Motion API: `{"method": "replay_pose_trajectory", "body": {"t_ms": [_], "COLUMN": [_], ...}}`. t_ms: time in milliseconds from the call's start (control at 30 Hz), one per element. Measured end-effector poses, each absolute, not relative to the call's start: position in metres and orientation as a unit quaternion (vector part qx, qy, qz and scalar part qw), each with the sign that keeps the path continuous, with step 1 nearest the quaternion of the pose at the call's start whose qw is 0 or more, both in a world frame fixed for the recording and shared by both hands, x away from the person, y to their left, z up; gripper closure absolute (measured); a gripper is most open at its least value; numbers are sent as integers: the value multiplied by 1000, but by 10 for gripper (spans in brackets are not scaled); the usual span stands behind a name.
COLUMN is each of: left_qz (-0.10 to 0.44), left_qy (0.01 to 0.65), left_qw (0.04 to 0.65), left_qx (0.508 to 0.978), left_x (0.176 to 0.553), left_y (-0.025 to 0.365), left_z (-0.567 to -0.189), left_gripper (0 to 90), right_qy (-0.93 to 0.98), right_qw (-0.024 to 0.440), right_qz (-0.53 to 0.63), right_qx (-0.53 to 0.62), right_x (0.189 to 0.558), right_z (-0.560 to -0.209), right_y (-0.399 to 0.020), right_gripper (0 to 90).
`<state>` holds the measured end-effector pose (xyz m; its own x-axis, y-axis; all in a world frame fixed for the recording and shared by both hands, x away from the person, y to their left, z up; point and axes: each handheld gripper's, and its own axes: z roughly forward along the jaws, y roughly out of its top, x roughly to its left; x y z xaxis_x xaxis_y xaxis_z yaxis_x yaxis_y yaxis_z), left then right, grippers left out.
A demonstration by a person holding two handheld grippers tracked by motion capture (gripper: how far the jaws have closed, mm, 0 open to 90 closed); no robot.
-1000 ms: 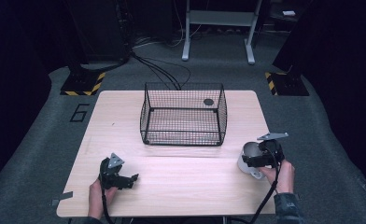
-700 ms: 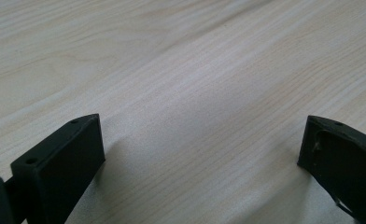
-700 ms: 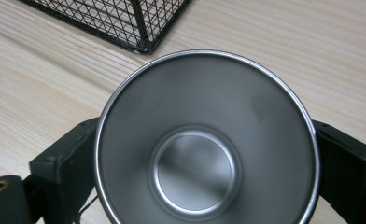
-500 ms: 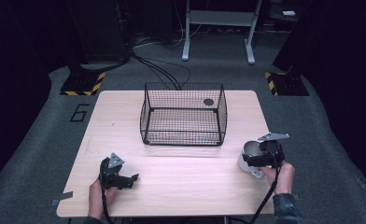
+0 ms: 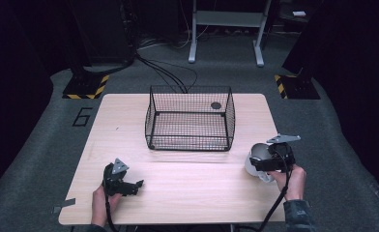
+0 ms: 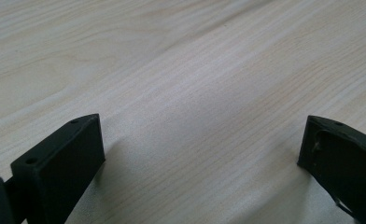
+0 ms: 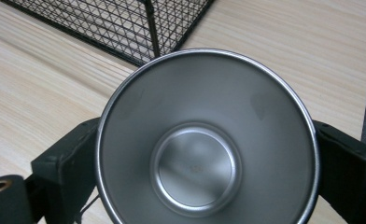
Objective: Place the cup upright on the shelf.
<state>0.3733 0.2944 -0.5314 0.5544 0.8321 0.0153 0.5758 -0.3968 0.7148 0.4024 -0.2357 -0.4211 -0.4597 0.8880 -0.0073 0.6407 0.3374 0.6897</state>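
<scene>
A shiny metal cup (image 7: 204,144) sits between the jaws of my right gripper (image 7: 204,156), its mouth facing the camera, and both jaws press on its sides. From above, the cup (image 5: 255,158) and right gripper (image 5: 269,162) hover at the table's right side, near the front right corner of a black wire basket (image 5: 187,129). My left gripper (image 5: 129,186) rests low at the front left of the table. In the left gripper view it (image 6: 200,154) stands open over bare wood, nothing between its jaws.
The wire basket (image 7: 125,23) stands at the middle back of the light wooden table (image 5: 187,193), with a small dark disc (image 5: 216,105) inside at its far right. Grey floor and a dark table edge lie right of the cup.
</scene>
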Motion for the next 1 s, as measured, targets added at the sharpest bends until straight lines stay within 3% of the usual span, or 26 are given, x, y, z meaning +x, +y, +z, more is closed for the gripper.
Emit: {"method": "replay_pose_trajectory", "body": {"t_ms": [1000], "left_qz": [185], "left_qy": [438], "left_qw": [340], "left_qx": [811], "left_x": [373], "left_y": [294], "left_z": [-532], "left_gripper": [0], "right_qy": [833], "right_qw": [169], "right_qz": [327], "right_qx": [413], "right_x": [404], "right_z": [-394], "right_y": [-180], "right_gripper": [56]}}
